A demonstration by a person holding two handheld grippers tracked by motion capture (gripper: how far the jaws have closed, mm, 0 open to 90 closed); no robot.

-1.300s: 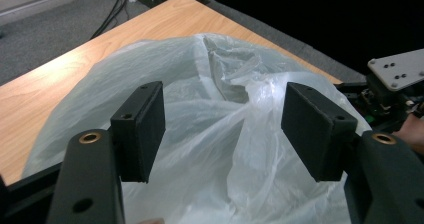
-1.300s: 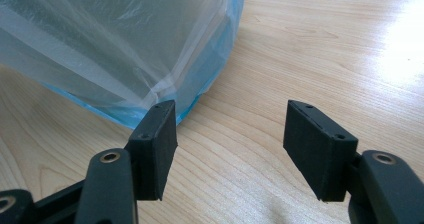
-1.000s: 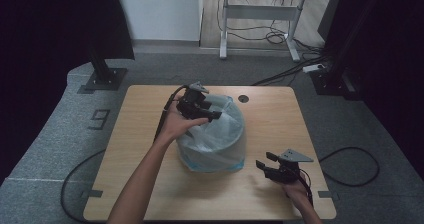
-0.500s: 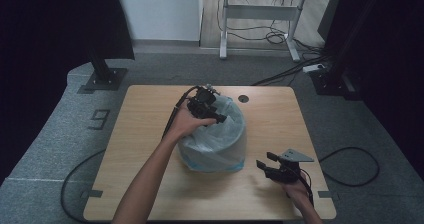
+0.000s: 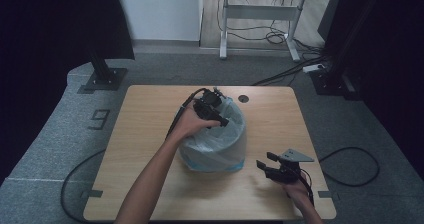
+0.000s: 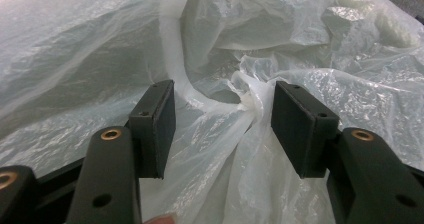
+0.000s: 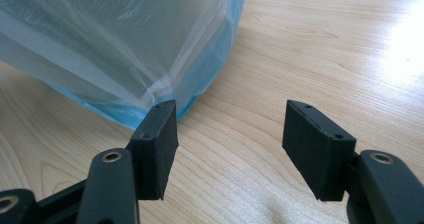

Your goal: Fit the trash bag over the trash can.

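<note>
The left gripper (image 6: 220,119) has its jaws spread, and between them rises a twisted ridge of thin white plastic: a gathered fold of the bag liner (image 6: 250,91). The fold lies closer to the jaw on the right of the left gripper view and may brush its face, while a clear gap separates it from the other jaw, so nothing is pinched yet. The fold's long axis runs from about 6 o'clock up toward 12 in that view, roughly parallel to the jaw faces and across the closing line, which I judge a fair line-up for a pinch.

In the high view the left gripper (image 5: 216,115) hangs over the top of the bin (image 5: 220,151), at about 11 o'clock on its rim, pointing toward 4 o'clock into the mouth. The bin stands upright near the middle of the bench (image 5: 140,134), its long axis vertical and its opening facing up, draped in the translucent liner with blue showing at the base.

The right gripper (image 5: 267,165) rests low on the bench at about 4 o'clock from the bin, jaws spread and empty, aimed toward 10 o'clock at the bin's foot. In the right gripper view the liner's blue hem (image 7: 150,101) sits just beyond its jaw on the left of the view, near but apart. The left hand is plainly the nearer to the fold.
</note>
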